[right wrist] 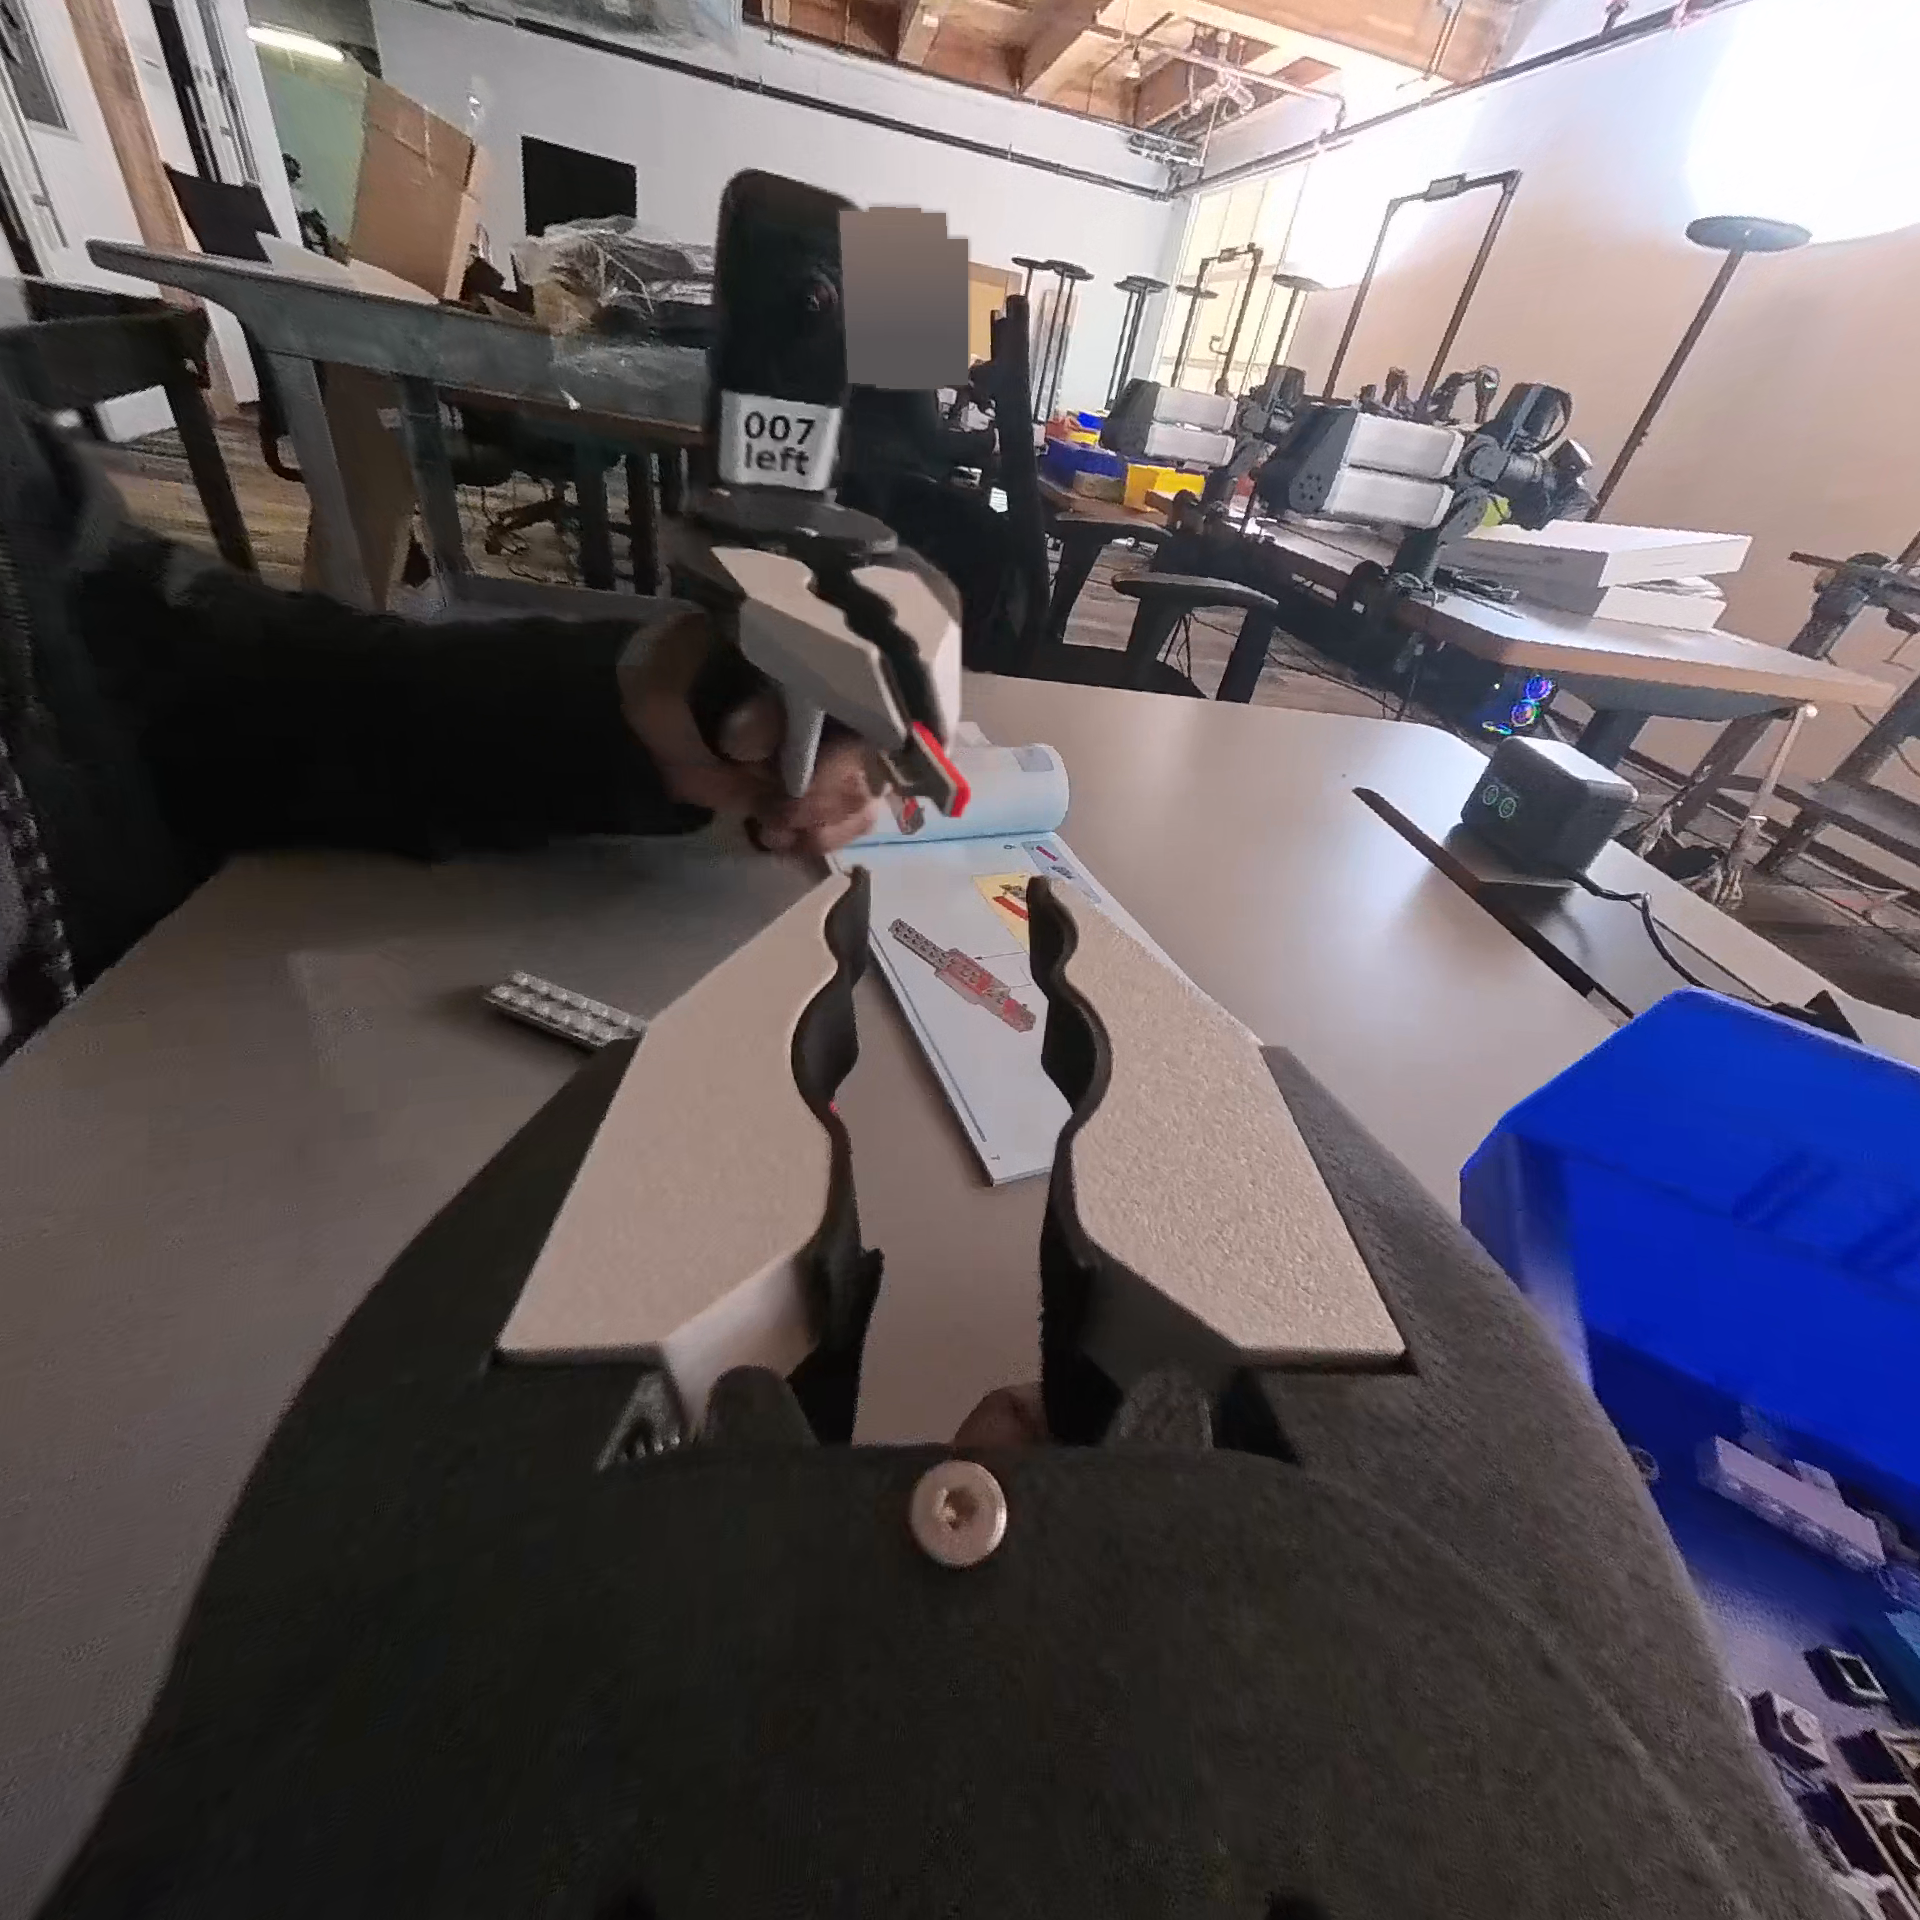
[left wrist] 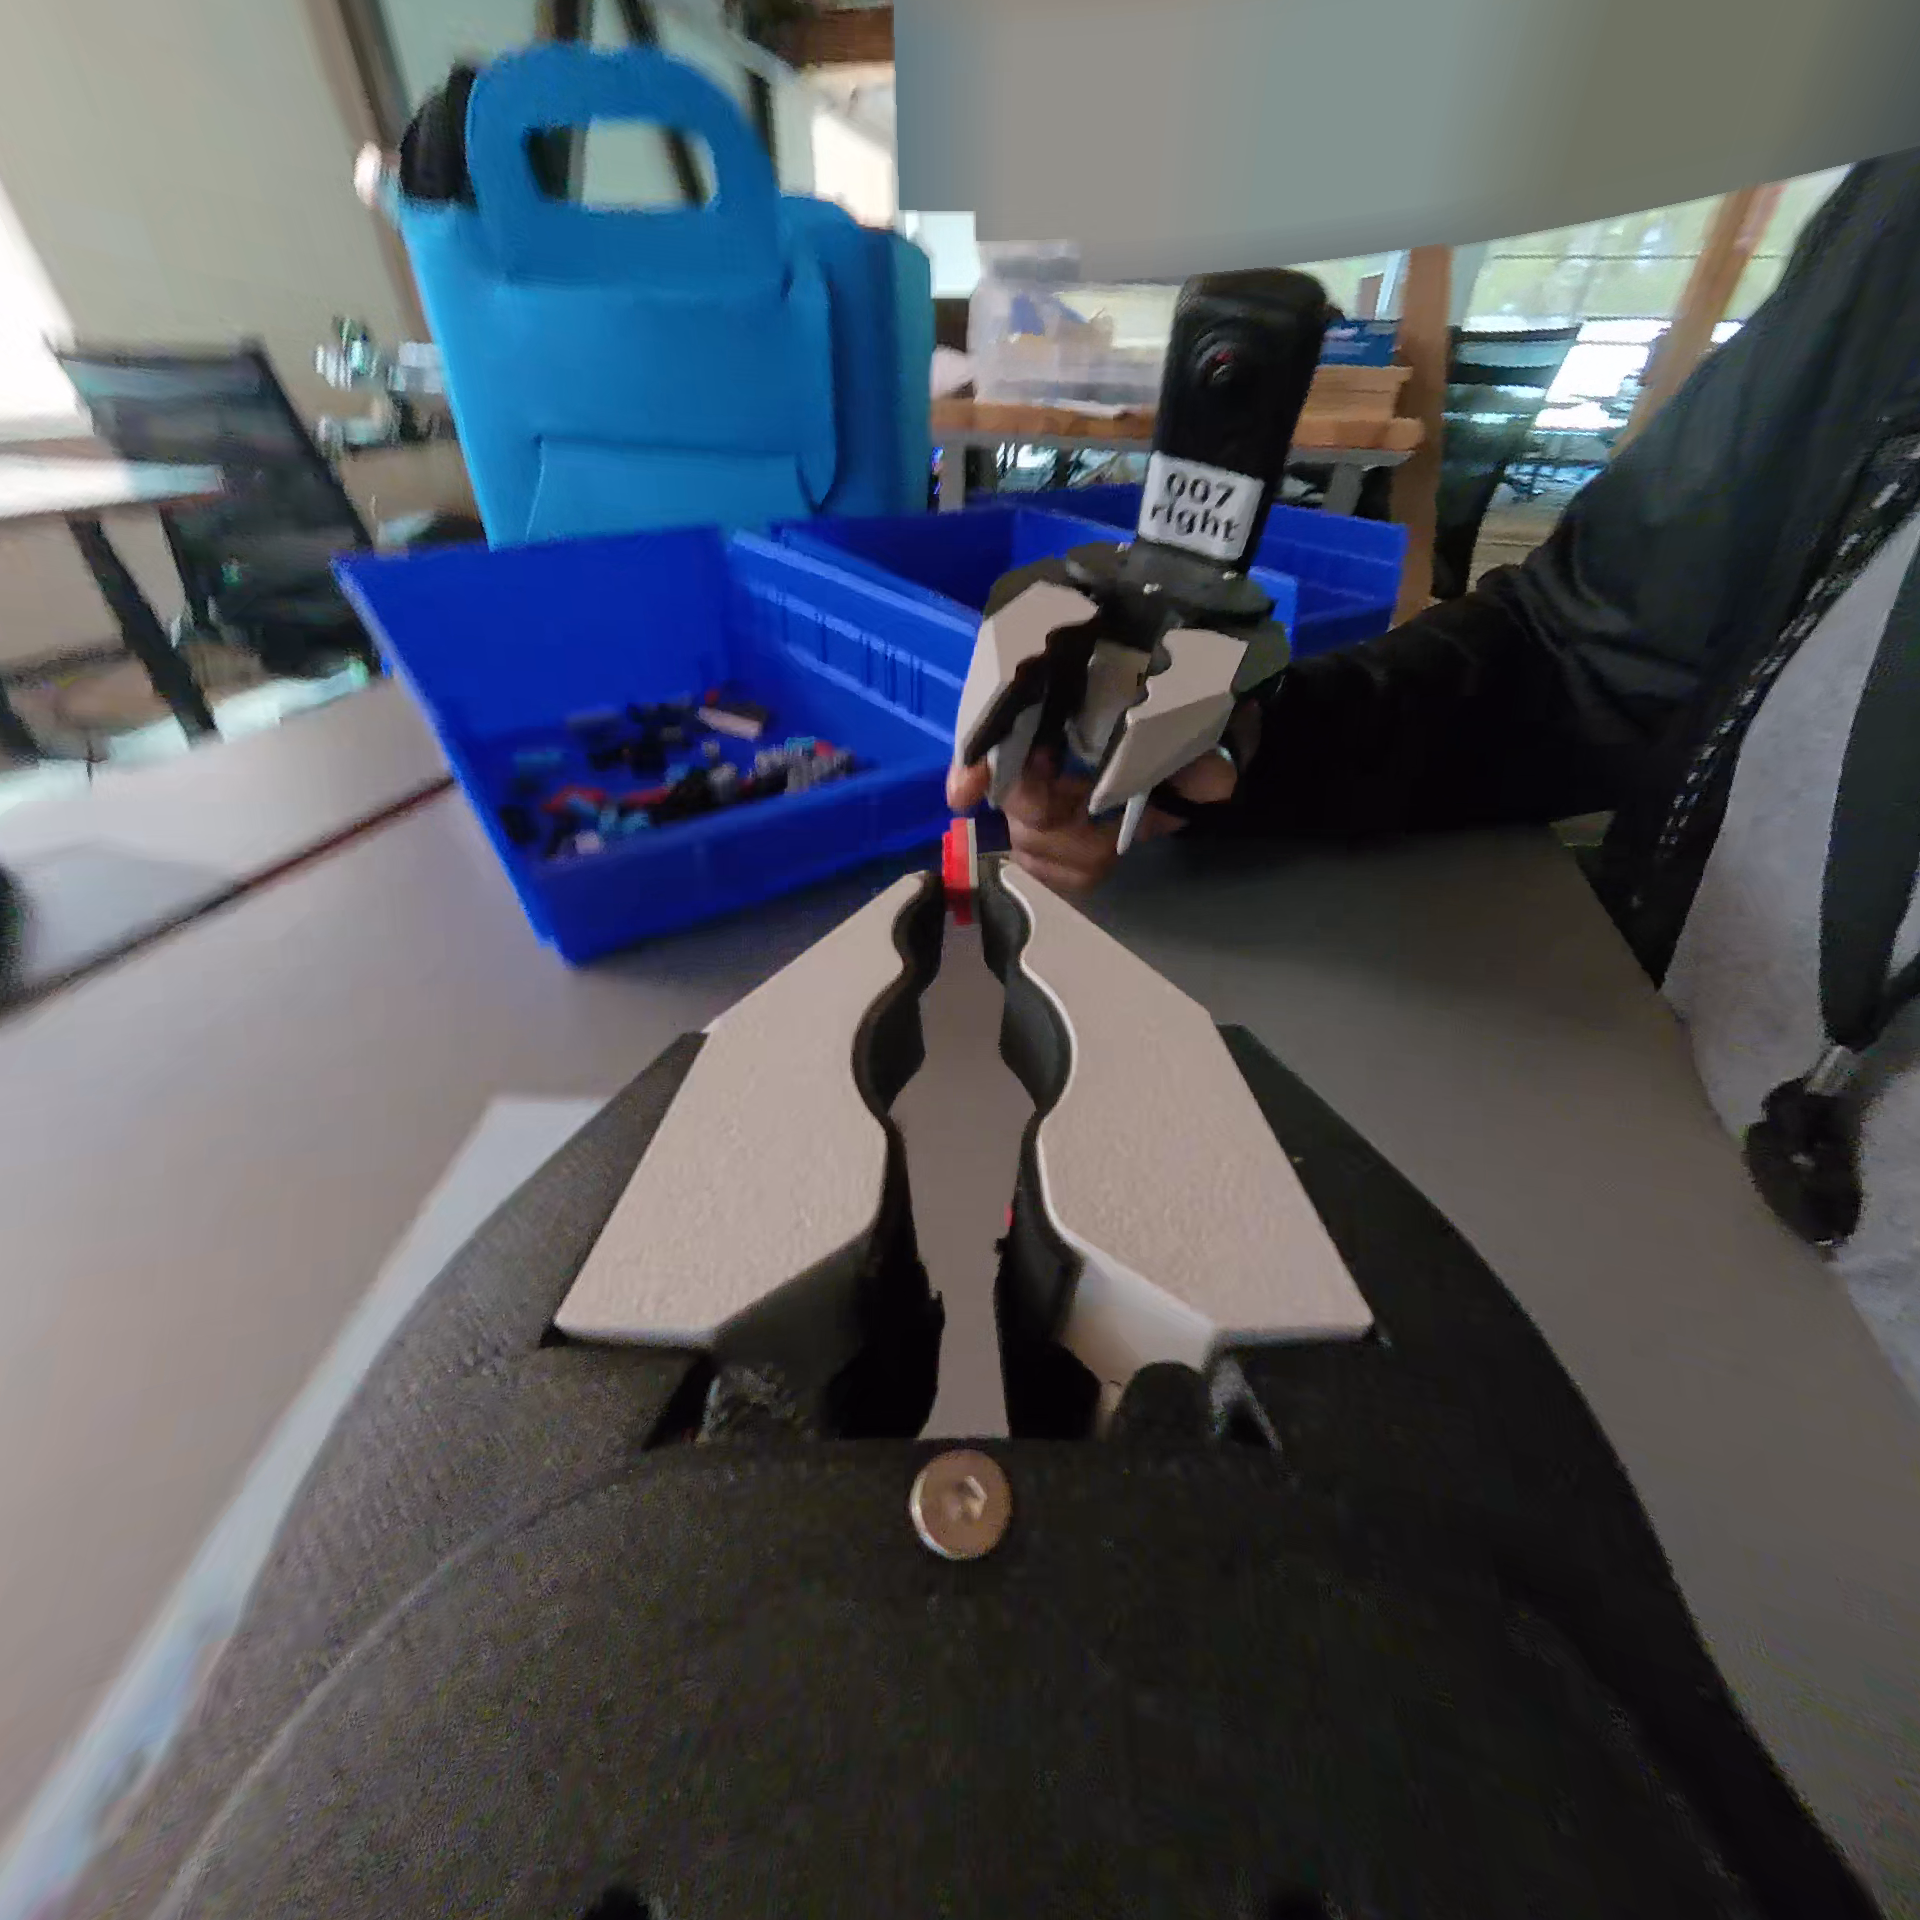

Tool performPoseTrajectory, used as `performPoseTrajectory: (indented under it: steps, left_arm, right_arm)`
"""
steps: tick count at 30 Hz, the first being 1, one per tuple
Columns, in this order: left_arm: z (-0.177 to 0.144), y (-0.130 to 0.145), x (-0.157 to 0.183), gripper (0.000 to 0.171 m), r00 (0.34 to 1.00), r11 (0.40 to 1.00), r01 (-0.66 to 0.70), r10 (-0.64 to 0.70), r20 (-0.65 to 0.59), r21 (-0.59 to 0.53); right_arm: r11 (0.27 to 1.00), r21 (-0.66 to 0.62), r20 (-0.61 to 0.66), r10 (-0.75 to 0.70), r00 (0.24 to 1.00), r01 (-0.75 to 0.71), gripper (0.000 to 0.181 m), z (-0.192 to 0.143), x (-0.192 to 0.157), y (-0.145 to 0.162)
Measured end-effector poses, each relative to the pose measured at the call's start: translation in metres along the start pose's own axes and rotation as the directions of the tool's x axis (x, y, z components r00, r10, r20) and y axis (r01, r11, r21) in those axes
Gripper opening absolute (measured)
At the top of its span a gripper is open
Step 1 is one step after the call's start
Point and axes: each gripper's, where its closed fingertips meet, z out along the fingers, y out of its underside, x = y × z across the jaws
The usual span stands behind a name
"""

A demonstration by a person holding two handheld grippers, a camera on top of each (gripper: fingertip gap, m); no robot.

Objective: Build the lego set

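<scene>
Gripping a small red lego piece (left wrist: 958,871) at the very tips, the left gripper (left wrist: 961,883) holds it in the air above the tabletop (left wrist: 312,1039), its fingers (left wrist: 810,1091) closed on the piece. Just beyond the piece, the right gripper (right wrist: 940,894) hangs with its fingers (right wrist: 717,1132) spread apart and nothing between them. Beyond the piece lies the open instruction booklet (right wrist: 966,997), and beside the booklet a flat grey studded plate (right wrist: 561,1010) rests alone on the tabletop. Farther from the booklet, past the right gripper, stands the blue bin (left wrist: 623,665) of loose parts, with a light-blue bag (left wrist: 644,343) behind it.

Judging from this, the step is fitting the red piece onto the build. To do it well, the piece probably wants turning so its studs face the right way; the free gripper should steady the plate first, then press squarely, since a tip-only hold may let the piece pivot
</scene>
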Motion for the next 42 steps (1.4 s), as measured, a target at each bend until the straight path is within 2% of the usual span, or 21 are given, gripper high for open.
performPoseTrajectory:
  steps: [3, 5, 9, 13, 17, 20, 23, 27, 29, 31, 33, 35, 37, 39, 42]
  left_arm:
    - [-0.015, 0.023, 0.007, 0.005, 0.984, 0.984, 0.149, -0.138, 0.111, -0.099]
    - [-0.023, 0.037, 0.015, 0.006, 0.949, 0.948, 0.288, -0.263, 0.177, -0.137]
    - [-0.030, 0.031, 0.040, 0.006, 0.871, 0.880, 0.474, -0.460, 0.176, -0.046]
    - [-0.029, 0.033, 0.051, 0.006, 0.792, 0.809, 0.588, -0.576, 0.202, -0.002]
    - [-0.027, 0.036, 0.062, 0.006, 0.728, 0.743, 0.669, -0.662, 0.177, 0.027]
    - [-0.029, 0.041, 0.067, 0.005, 0.693, 0.708, 0.706, -0.697, 0.185, 0.026]
    - [-0.035, 0.043, 0.069, 0.005, 0.673, 0.691, 0.722, -0.712, 0.197, 0.032]
    - [-0.043, 0.032, 0.069, 0.009, 0.694, 0.707, 0.700, -0.706, 0.140, 0.098]
    - [-0.049, 0.019, 0.068, 0.015, 0.739, 0.742, 0.651, -0.668, 0.087, 0.160]
    - [-0.060, 0.003, 0.061, 0.030, 0.811, 0.799, 0.538, -0.578, 0.093, 0.270]
    - [-0.070, -0.006, 0.053, 0.036, 0.861, 0.841, 0.418, -0.488, 0.146, 0.344]
    - [-0.069, -0.004, 0.051, 0.039, 0.883, 0.874, 0.367, -0.435, 0.175, 0.318]
    - [-0.063, 0.004, 0.050, 0.038, 0.887, 0.892, 0.364, -0.420, 0.193, 0.269]
    - [-0.055, 0.006, 0.054, 0.038, 0.900, 0.907, 0.348, -0.394, 0.188, 0.236]
    - [-0.044, 0.010, 0.060, 0.042, 0.931, 0.948, 0.264, -0.298, 0.210, 0.178]
  right_arm:
    - [0.999, -0.012, 0.003, -0.030, 1.000, 0.030, 0.034, 0.004, -0.005, 0.002]
    - [0.997, -0.027, 0.012, -0.074, 0.997, 0.074, 0.034, 0.009, -0.013, 0.004]
    - [0.979, -0.069, 0.048, -0.189, 0.981, 0.192, 0.033, 0.022, -0.038, 0.008]
    - [0.946, -0.087, 0.079, -0.305, 0.949, 0.311, 0.029, 0.034, -0.064, 0.009]
    - [0.891, -0.136, 0.097, -0.423, 0.901, 0.433, 0.025, 0.046, -0.084, 0.016]
    - [0.850, -0.170, 0.099, -0.490, 0.866, 0.499, 0.023, 0.054, -0.092, 0.021]
    - [0.843, -0.191, 0.085, -0.496, 0.864, 0.502, 0.012, 0.062, -0.094, 0.021]
    - [0.908, -0.174, 0.057, -0.377, 0.924, 0.381, 0.012, 0.068, -0.094, 0.014]
    - [0.935, -0.158, 0.034, -0.317, 0.948, 0.318, 0.012, 0.068, -0.092, 0.010]
    - [0.961, -0.149, 0.002, -0.235, 0.972, 0.232, 0.012, 0.067, -0.087, 0.008]
    - [0.987, -0.128, -0.039, -0.100, 0.994, 0.095, 0.011, 0.066, -0.079, 0.004]
    - [0.992, -0.076, -0.068, 0.098, 0.993, -0.103, 0.012, 0.065, -0.072, -0.002]
    - [0.946, -0.005, -0.074, 0.323, 0.943, -0.325, 0.012, 0.064, -0.066, -0.006]
    - [0.861, 0.042, -0.081, 0.509, 0.857, -0.507, 0.012, 0.065, -0.063, -0.003]
    - [0.755, 0.058, -0.049, 0.655, 0.754, -0.653, 0.012, 0.068, -0.072, 0.002]
